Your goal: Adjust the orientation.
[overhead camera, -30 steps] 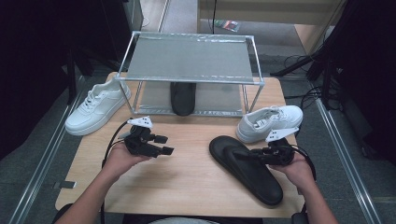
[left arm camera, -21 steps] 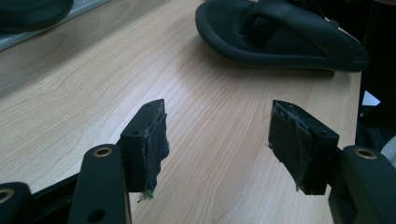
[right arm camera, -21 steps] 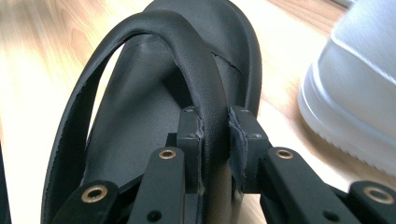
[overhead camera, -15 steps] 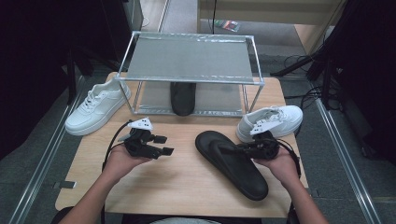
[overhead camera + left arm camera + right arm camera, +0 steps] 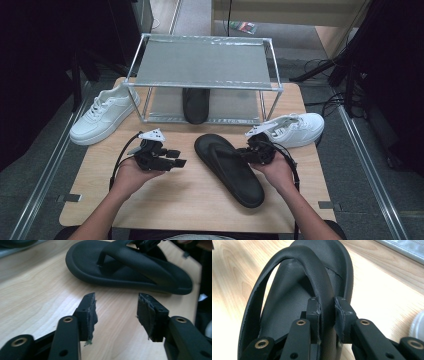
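Looks like a lab or recording setup rather than a home: small wooden surface [image 5: 190, 200] boxed in by aluminium rails [image 5: 40, 190] left and right, grey carpet floor [image 5: 360, 165], black cables [image 5: 325, 100] trailing far right, dark curtains [image 5: 45, 60] around.

You get even overhead light on the table [image 5: 165, 200], while the floor around it falls dark. The high view looks soft and grainy. In your gripper views the near jaws are sharp, the far sandal [image 5: 130, 267] slightly blurred, shadows faint.
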